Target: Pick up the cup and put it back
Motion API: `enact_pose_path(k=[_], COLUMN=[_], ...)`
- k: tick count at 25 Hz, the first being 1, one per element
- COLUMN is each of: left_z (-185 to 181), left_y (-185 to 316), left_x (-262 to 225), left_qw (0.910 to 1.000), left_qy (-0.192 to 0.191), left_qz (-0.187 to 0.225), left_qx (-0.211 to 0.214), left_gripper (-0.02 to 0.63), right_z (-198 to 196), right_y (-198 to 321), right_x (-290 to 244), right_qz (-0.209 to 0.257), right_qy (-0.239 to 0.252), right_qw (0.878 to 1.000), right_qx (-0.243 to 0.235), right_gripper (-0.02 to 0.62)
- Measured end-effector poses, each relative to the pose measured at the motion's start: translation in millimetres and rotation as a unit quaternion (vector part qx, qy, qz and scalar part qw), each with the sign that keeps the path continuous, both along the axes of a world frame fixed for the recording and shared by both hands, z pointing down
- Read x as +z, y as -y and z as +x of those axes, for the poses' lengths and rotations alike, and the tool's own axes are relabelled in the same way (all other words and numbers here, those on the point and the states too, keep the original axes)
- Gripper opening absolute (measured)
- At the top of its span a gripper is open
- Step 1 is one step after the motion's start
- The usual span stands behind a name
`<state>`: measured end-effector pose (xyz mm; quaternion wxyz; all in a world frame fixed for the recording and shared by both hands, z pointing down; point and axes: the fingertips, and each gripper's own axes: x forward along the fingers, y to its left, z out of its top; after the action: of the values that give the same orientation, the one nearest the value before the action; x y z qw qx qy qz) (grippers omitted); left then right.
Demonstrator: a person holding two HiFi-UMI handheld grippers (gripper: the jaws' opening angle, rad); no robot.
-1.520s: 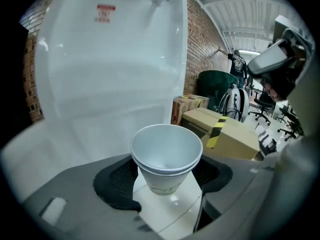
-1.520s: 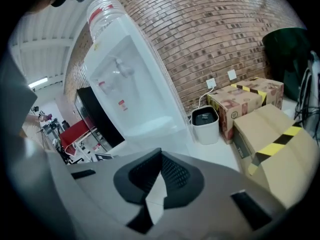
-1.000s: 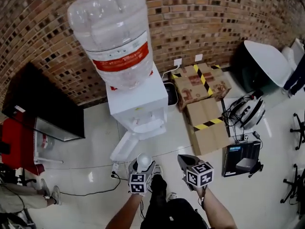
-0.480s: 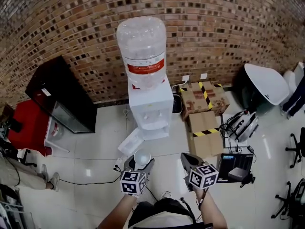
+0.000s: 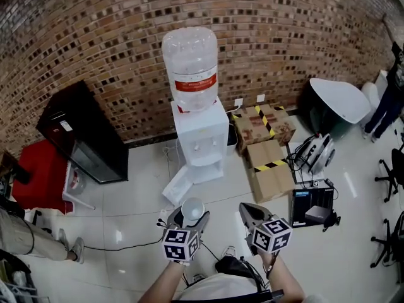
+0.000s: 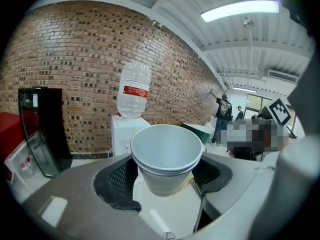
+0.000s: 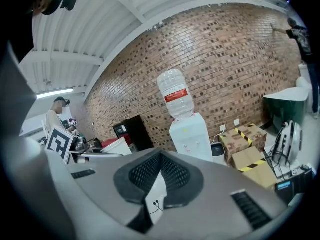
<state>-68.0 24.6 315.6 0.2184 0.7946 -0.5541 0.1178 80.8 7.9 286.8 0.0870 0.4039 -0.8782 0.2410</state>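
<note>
Cup (image 6: 166, 156), white and upright with its mouth up, sits clamped between the two dark pads of the left gripper (image 6: 165, 178): one pad presses its left wall and the other its right wall, just under the rim. A second rim shows right below the first, so it looks like one cup nested in another, and the inside looks empty. From the head view this cup is held in the air over the pale tiled floor (image 5: 132, 201), in front of the water dispenser (image 5: 201, 134) and well apart from it, with the gripper's marker cube (image 5: 181, 245) nearer the person. The right gripper (image 7: 161, 164) is clenched on nothing: its own view shows the pads meeting at the tip, with only a thin wedge of floor visible between them lower down. In the head view it hangs beside the left one, at about the same level, its marker cube likewise toward the person. The dispenser is white, stands against the brick wall (image 5: 95, 36), and carries a large clear bottle (image 5: 191, 65) with a red band, neck down. To its right lie cardboard boxes (image 5: 271, 166) with yellow-and-black tape; to its left stands a black cabinet (image 5: 82, 134) beside a red object (image 5: 35, 175). A person's leg in light trousers (image 5: 28, 245) shows at the left edge
</note>
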Motion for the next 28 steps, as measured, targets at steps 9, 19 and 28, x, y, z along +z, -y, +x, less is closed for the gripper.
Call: enact_pose_path(k=[9,19,28], left_z=[-32.8,-53.4,-54.1], left_y=[-80.4,-129.2,-139.0], left_x=[0.7,-2.3,-7.8], left_qw=[0.9998,0.9994,0.9991], left_qy=[-0.012,-0.013,-0.019], left_qz=[0.011,0.023,0.033], left_qx=[0.014,0.02,0.021], left_gripper=[0.341,0.341,0.341], right_z=[-50.6,-73.7,-70.7], right_y=[-99.8,-153.3,-159.9], right_x=[12.3,-5.7,-17.9], right_qz=[-0.007,0.014,0.03], right_qy=[-0.02,-0.021,-0.021], right_qw=[1.0,1.0,0.999], right_qx=[0.01,0.018,0.027], right_gripper=[0.011,0.011,0.011])
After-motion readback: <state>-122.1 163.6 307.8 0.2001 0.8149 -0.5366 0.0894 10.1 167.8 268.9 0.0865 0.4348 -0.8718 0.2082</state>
